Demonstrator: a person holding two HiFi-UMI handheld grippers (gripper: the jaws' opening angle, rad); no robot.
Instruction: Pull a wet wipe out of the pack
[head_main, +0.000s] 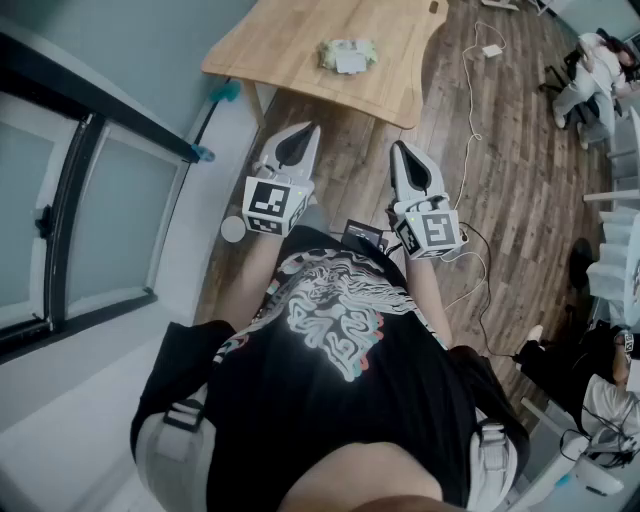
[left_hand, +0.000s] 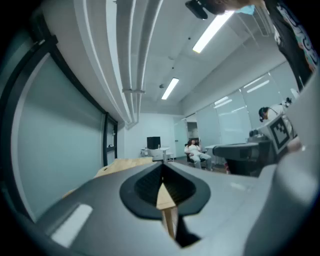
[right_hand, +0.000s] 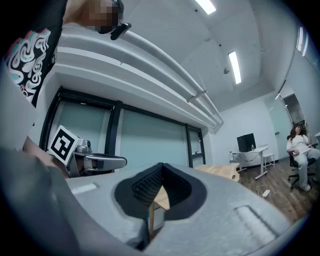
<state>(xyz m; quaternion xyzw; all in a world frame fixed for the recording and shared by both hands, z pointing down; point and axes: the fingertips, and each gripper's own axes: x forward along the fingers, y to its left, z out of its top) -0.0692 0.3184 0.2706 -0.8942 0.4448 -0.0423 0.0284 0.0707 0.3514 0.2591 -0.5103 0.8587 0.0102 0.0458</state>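
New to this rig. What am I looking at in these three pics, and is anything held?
No robot: a person holds a two-jaw gripper in each hand. The head view looks down from a camera on the person's head: the left gripper and right gripper point toward a wooden table, where the wet wipe pack lies. The two gripper views come from cameras riding on each gripper, looking along its jaws. Both sets of jaws are closed on nothing; the pack lies well ahead, untouched.
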